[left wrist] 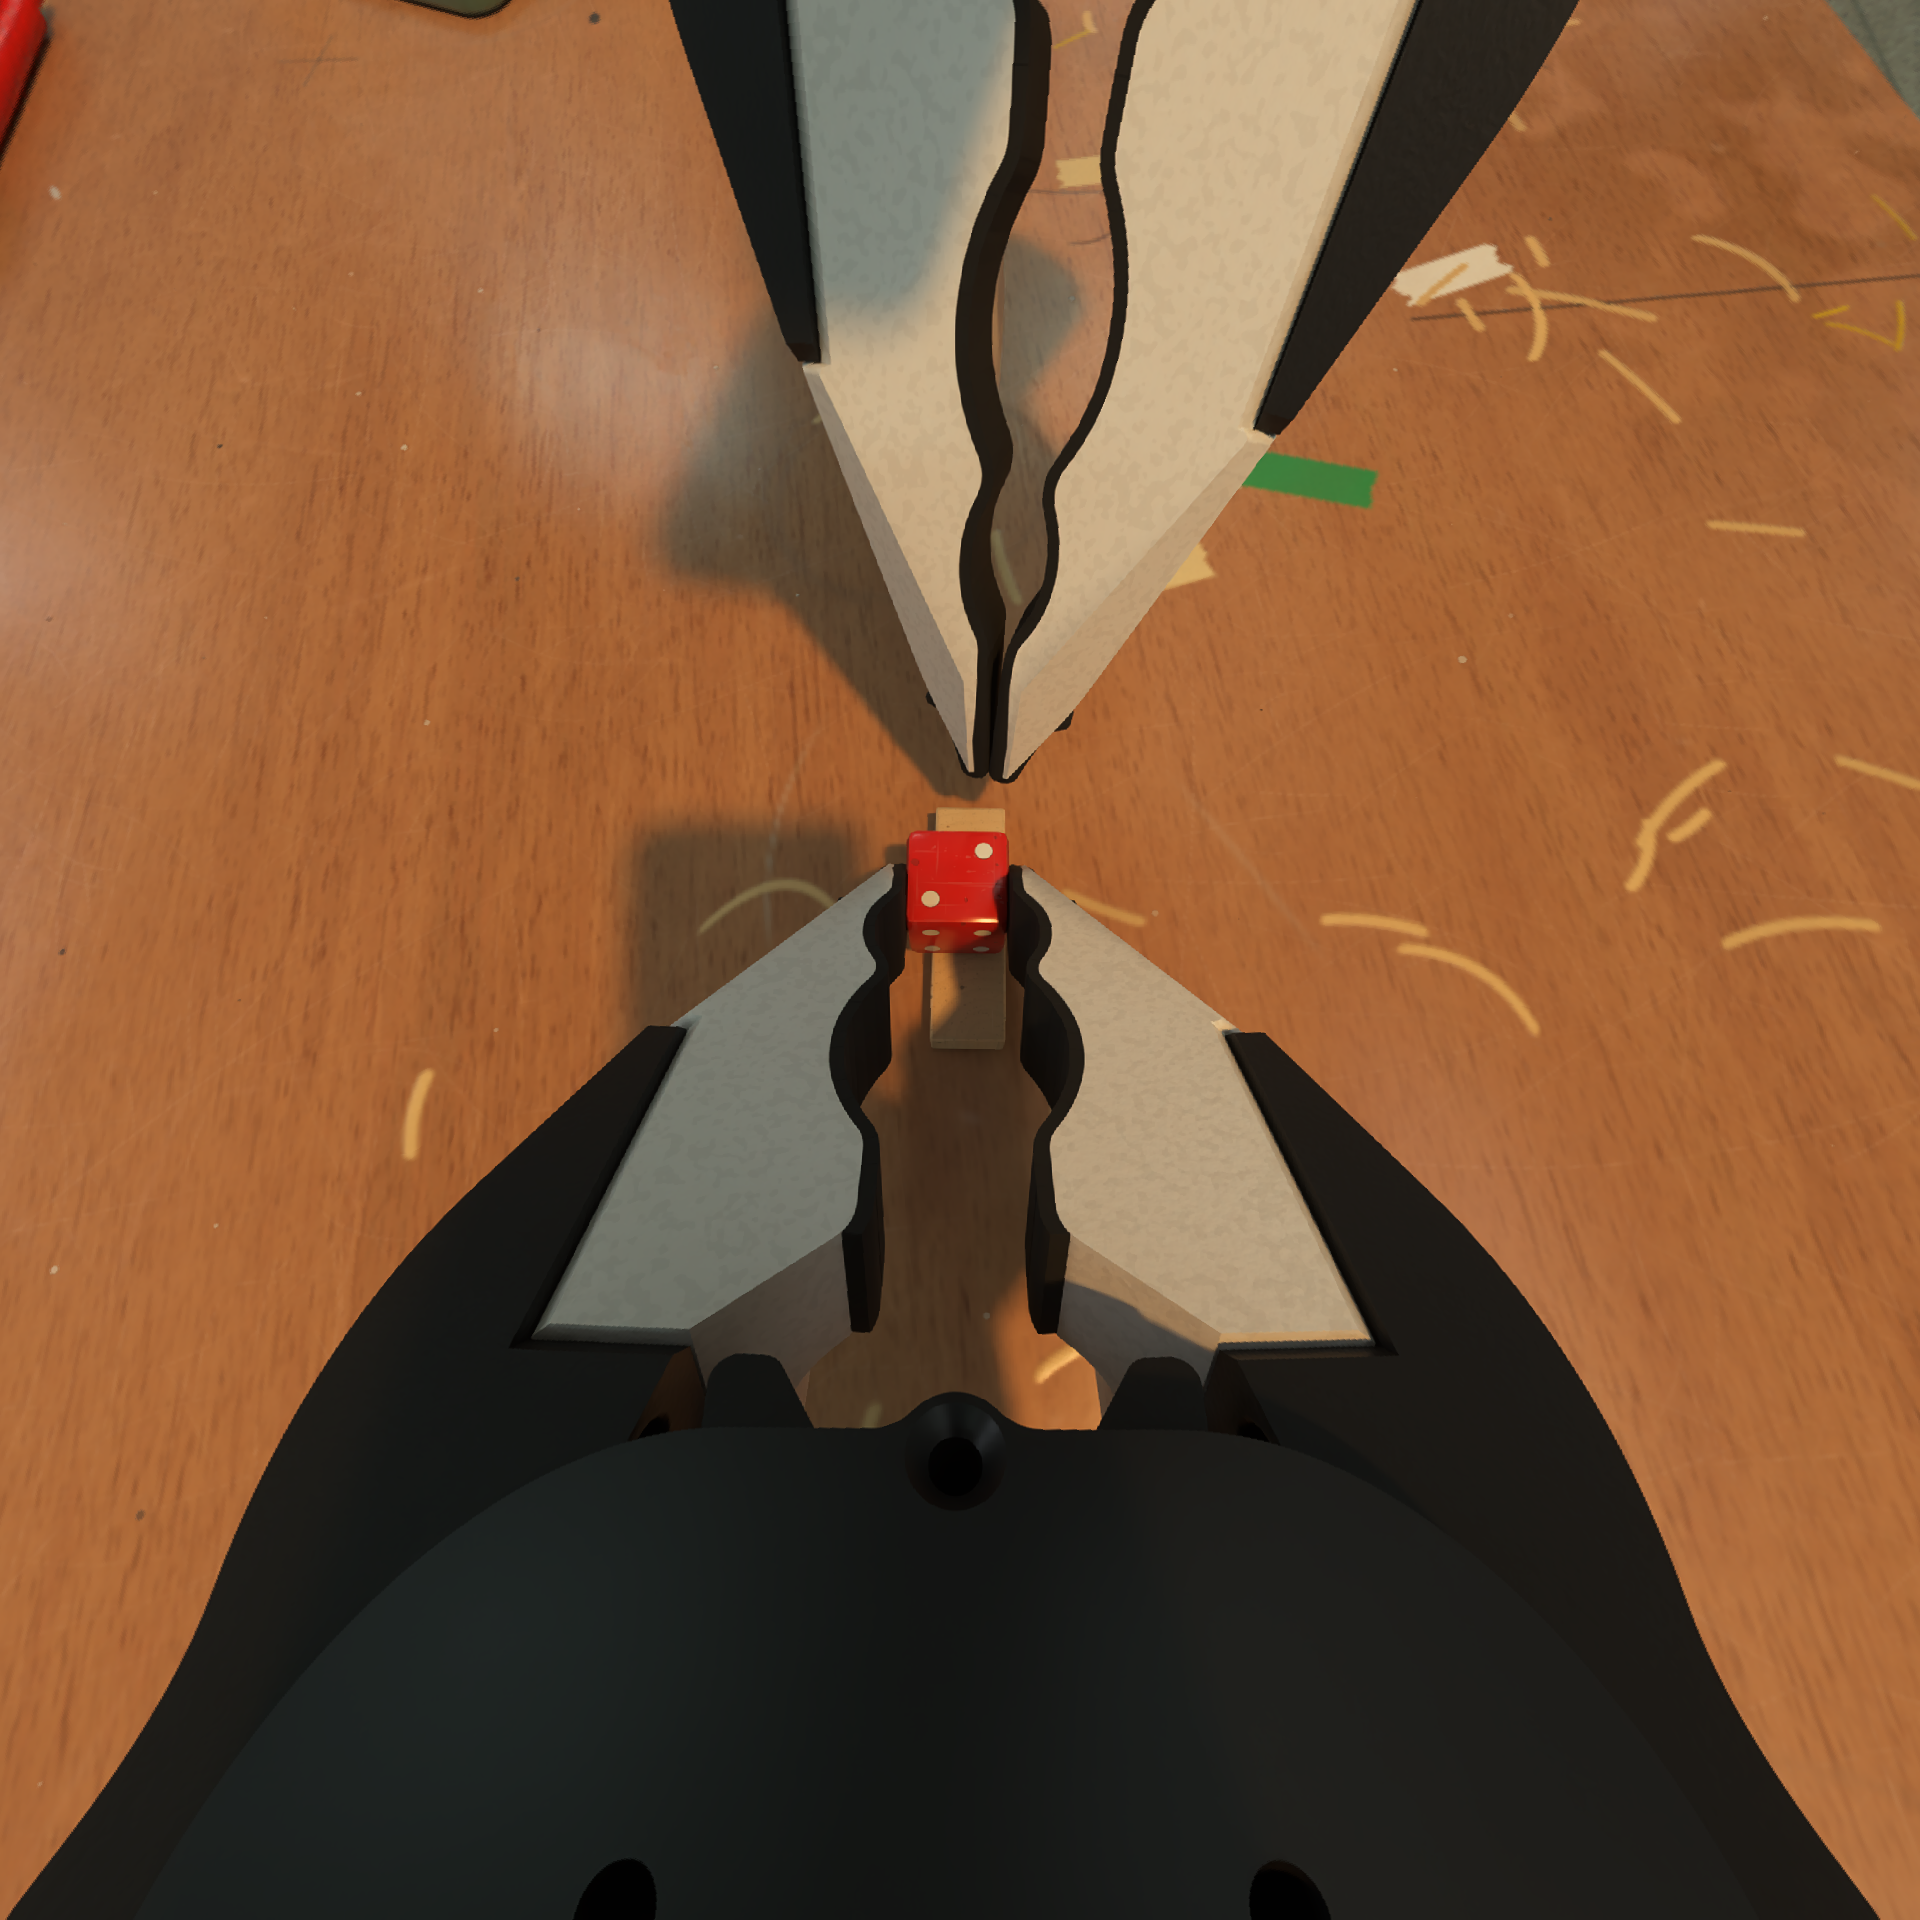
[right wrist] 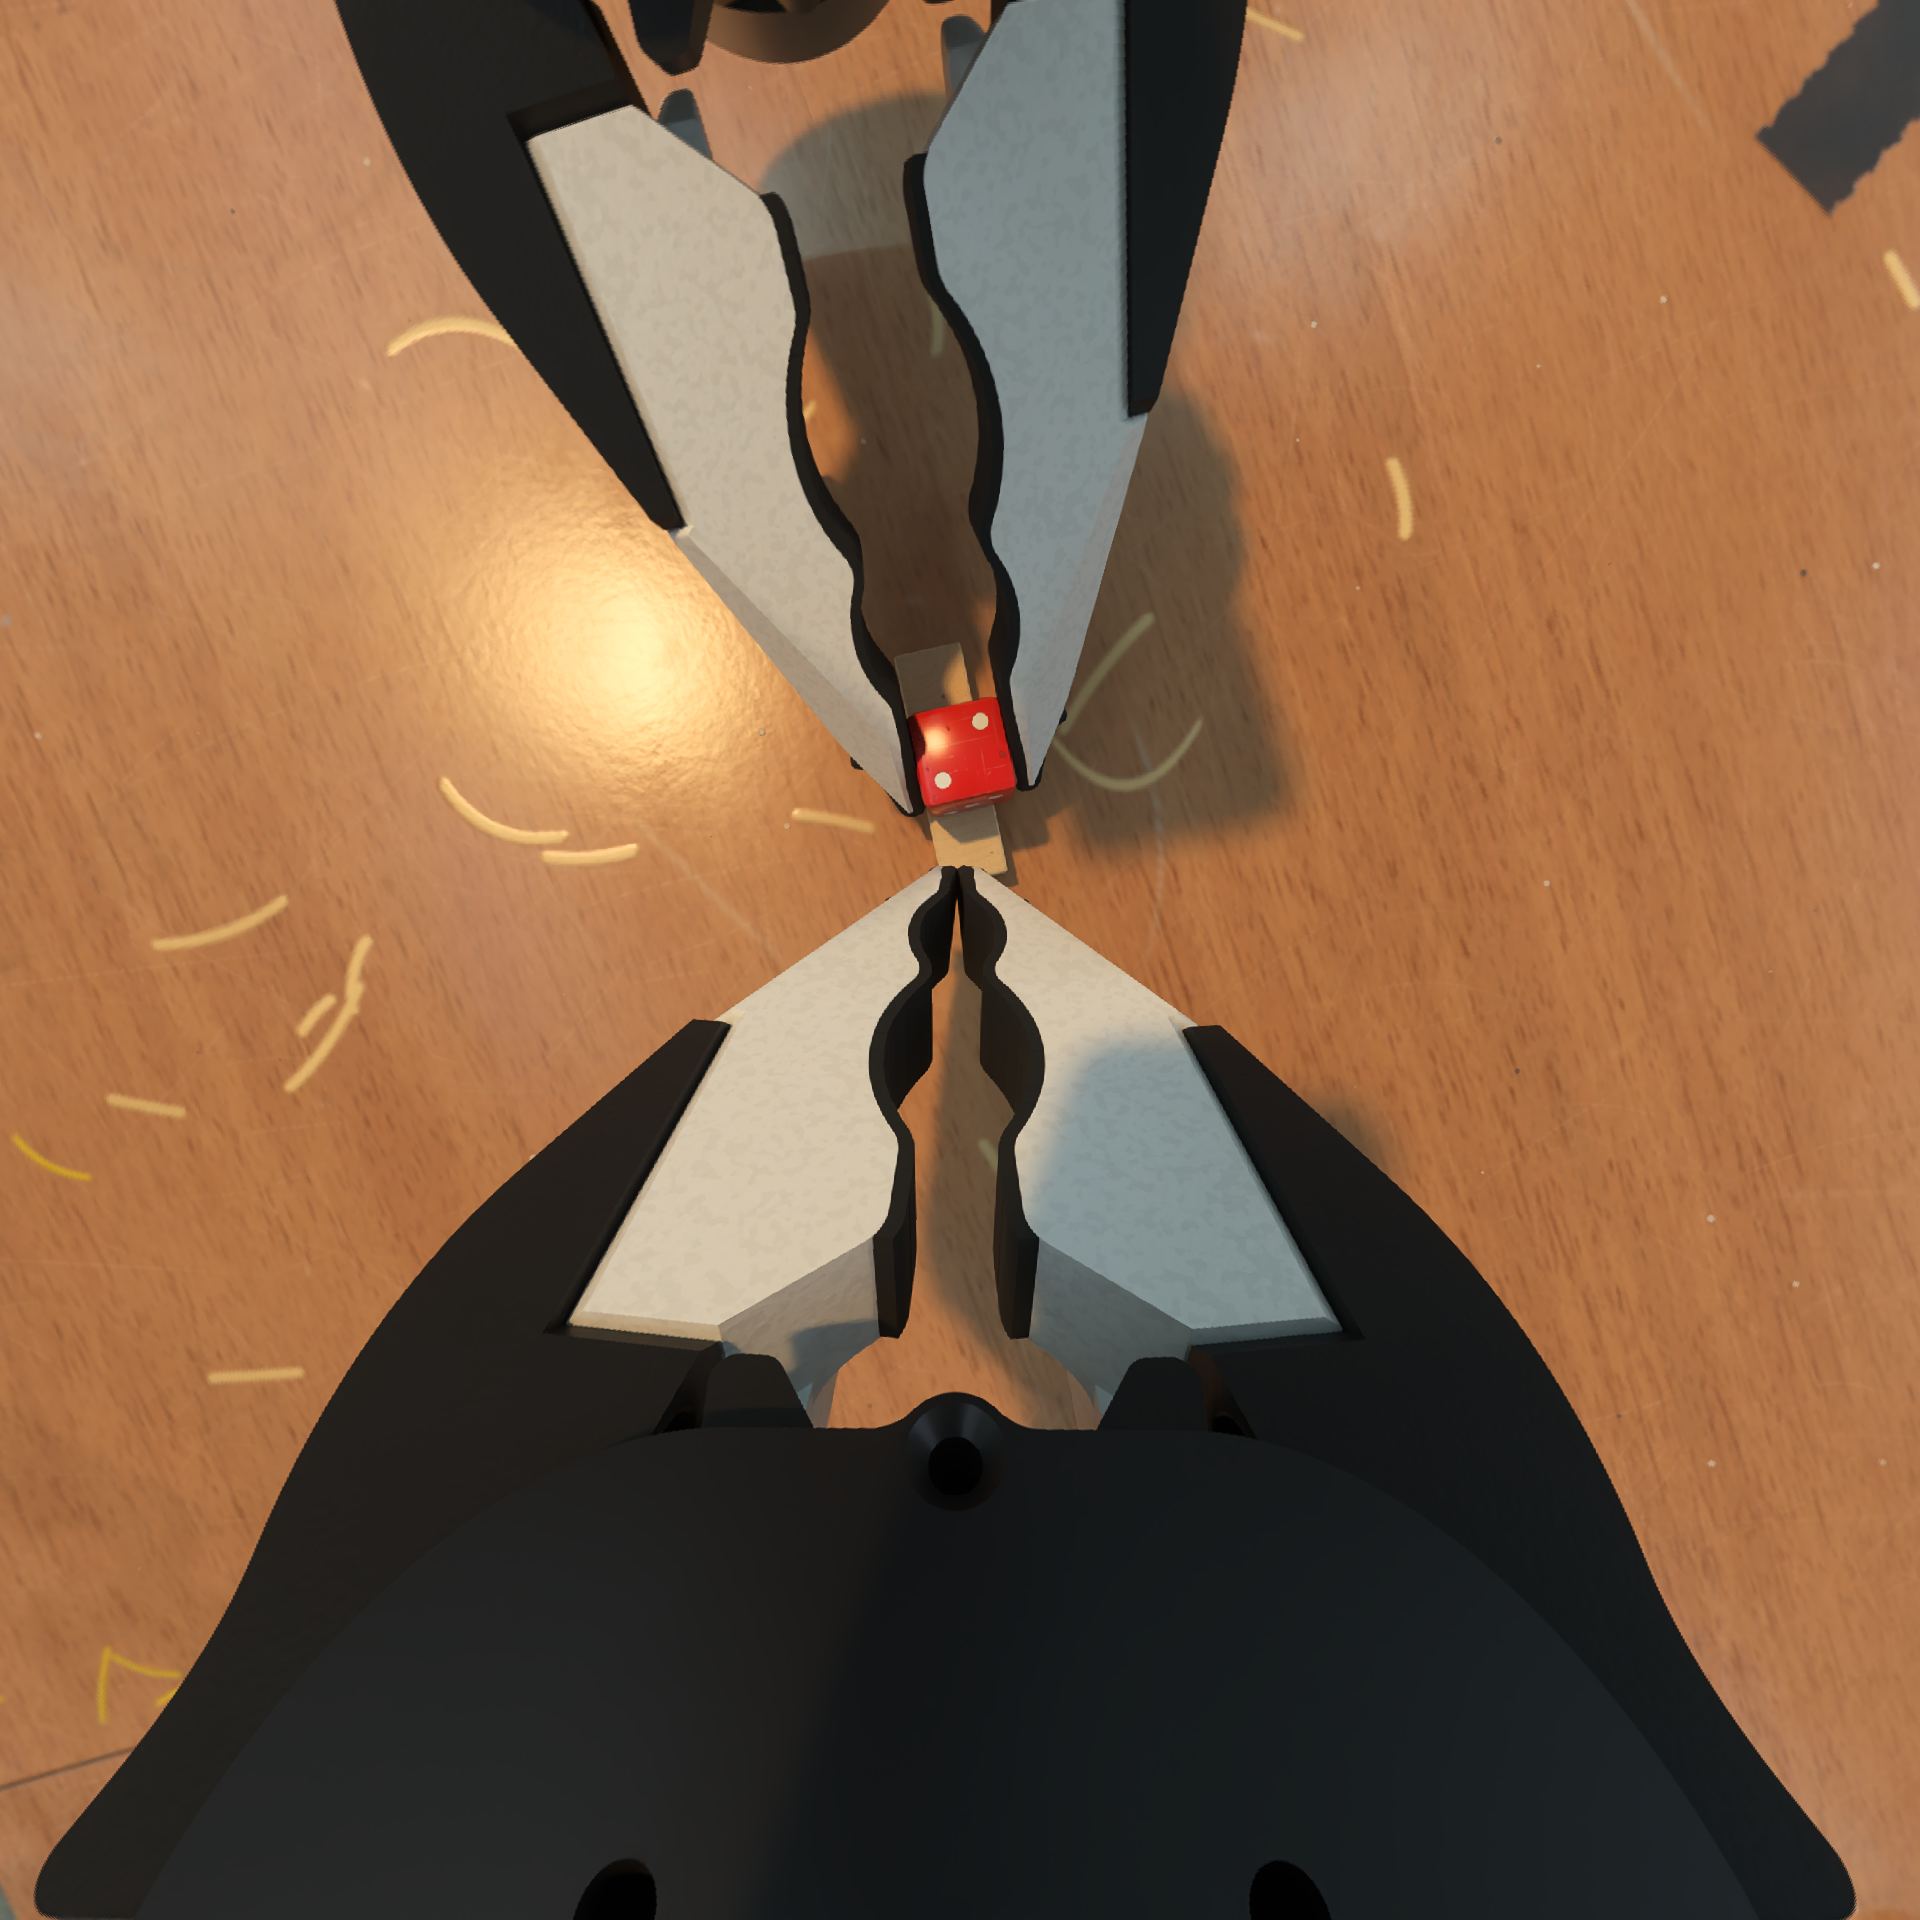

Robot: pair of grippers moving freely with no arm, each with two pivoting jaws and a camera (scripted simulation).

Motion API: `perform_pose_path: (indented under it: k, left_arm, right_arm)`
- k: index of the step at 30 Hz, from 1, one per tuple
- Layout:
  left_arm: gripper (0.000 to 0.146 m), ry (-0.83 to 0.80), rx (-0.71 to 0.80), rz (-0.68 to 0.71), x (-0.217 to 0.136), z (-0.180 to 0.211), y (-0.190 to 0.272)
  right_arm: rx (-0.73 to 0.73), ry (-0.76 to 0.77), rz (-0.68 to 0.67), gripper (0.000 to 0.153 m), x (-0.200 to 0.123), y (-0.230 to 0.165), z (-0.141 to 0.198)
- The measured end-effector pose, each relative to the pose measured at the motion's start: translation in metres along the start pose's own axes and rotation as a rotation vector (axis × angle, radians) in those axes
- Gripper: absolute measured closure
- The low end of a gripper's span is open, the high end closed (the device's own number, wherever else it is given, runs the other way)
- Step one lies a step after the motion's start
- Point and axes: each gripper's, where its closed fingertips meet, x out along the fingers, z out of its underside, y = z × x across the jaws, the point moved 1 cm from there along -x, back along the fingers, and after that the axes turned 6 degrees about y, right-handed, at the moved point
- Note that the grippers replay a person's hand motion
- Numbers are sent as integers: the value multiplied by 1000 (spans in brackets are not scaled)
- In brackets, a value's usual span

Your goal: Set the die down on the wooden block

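My left gripper (left wrist: pixel 956 896) is shut on a red die (left wrist: pixel 956 888) with white pips, its fingertips against the die's two sides. The die is directly over a small pale wooden block (left wrist: pixel 968 1013) that lies on the brown table. I cannot tell whether the die touches the block. My right gripper (right wrist: pixel 956 881) is shut and empty, its tips just short of the block's near end (right wrist: pixel 974 850). In the right wrist view the die (right wrist: pixel 961 753) sits between the left gripper's tips (right wrist: pixel 966 769). In the left wrist view the right gripper (left wrist: pixel 987 774) points at me from beyond the block.
The brown wooden table (left wrist: pixel 364 623) carries scattered pale shavings (left wrist: pixel 1475 977). A green tape strip (left wrist: pixel 1311 481) lies at the right beyond the right gripper. A red object (left wrist: pixel 16 83) is at the far left edge. A dark jagged strip (right wrist: pixel 1849 114) lies at the upper right.
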Motion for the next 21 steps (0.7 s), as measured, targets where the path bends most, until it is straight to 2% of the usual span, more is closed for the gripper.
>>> perform_pose_path:
  k: [4, 8, 11, 21]
  left_arm:
    - [128, 0, -1, 0, 0, 0, 0]
    - [128, 1, -1, 0, 0, 0, 0]
    - [128, 1, 0, -1, 0, 0, 0]
    - [128, 1, 0, 4, 0, 0, 1]
  right_arm:
    - [77, 26, -37, 153, 1, 1, 0]
    - [-42, 75, -4, 153, -2, 1, 1]
    - [3, 84, 50, 153, -11, 8, 5]
    - [-52, -4, 23, 153, -3, 3, 4]
